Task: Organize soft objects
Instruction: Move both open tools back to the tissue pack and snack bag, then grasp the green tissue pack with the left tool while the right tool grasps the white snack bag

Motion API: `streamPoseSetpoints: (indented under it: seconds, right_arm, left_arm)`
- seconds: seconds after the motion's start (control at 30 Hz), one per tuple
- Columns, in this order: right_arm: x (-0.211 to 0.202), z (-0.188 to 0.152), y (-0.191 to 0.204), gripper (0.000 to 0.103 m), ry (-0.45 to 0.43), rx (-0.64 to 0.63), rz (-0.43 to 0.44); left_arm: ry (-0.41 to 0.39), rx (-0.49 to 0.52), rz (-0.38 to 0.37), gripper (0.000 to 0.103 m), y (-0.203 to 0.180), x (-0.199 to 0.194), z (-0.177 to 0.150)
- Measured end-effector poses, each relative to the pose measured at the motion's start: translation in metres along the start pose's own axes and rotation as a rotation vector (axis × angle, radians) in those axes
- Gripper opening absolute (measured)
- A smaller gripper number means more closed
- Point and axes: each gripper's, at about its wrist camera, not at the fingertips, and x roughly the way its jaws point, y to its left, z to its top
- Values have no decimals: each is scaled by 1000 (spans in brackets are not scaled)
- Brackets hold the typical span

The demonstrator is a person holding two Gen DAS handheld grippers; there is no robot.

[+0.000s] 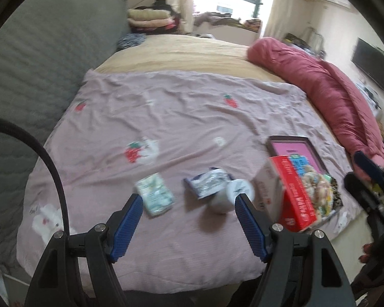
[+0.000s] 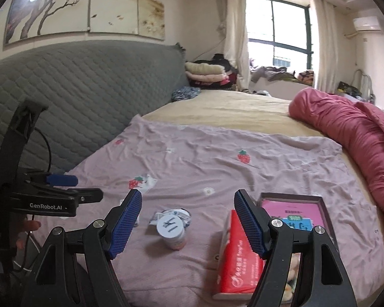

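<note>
On the pink strawberry-print sheet (image 1: 181, 117) lie a small green-white tissue pack (image 1: 155, 195), a crumpled blue-white packet (image 1: 208, 182) and a white jar with a round lid (image 1: 233, 195). A red tissue pack (image 1: 291, 194) stands on edge at the right. My left gripper (image 1: 188, 200) is open and empty, above the sheet just short of these things. My right gripper (image 2: 188, 197) is open and empty; the jar (image 2: 170, 230) and the packet (image 2: 171, 216) lie between its fingers and the red tissue pack (image 2: 239, 253) sits under its right finger.
A brown-framed pink book (image 1: 294, 151) and a picture book (image 1: 317, 192) lie behind the red pack. A rolled red quilt (image 1: 327, 94) runs along the bed's right side. The grey padded headboard (image 1: 38, 58) stands on the left. Folded clothes (image 2: 207, 73) sit at the far end.
</note>
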Motion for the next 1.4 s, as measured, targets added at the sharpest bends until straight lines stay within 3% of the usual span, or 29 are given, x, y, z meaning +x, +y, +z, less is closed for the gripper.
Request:
streamPoseSetpoints:
  seconds: [0.27, 0.4, 0.57, 1.0, 1.1, 1.4]
  right_arm:
    - [53, 32, 18, 76, 92, -38, 108]
    - [90, 42, 35, 76, 173, -142, 117]
    - [156, 42, 49, 76, 372, -188, 179]
    - [305, 3, 65, 76, 900, -304, 137]
    - [326, -8, 59, 76, 1004, -258, 142]
    - [367, -27, 43, 79, 1144, -214, 126]
  left_arm:
    - [63, -122, 45, 74, 61, 24, -19]
    - [97, -152, 51, 74, 76, 38, -24]
    - [140, -174, 43, 74, 86, 63, -27]
    - [253, -196, 21, 74, 96, 128, -36]
    - [264, -193, 10, 74, 95, 139, -34]
    - [285, -194, -4, 74, 91, 165, -23]
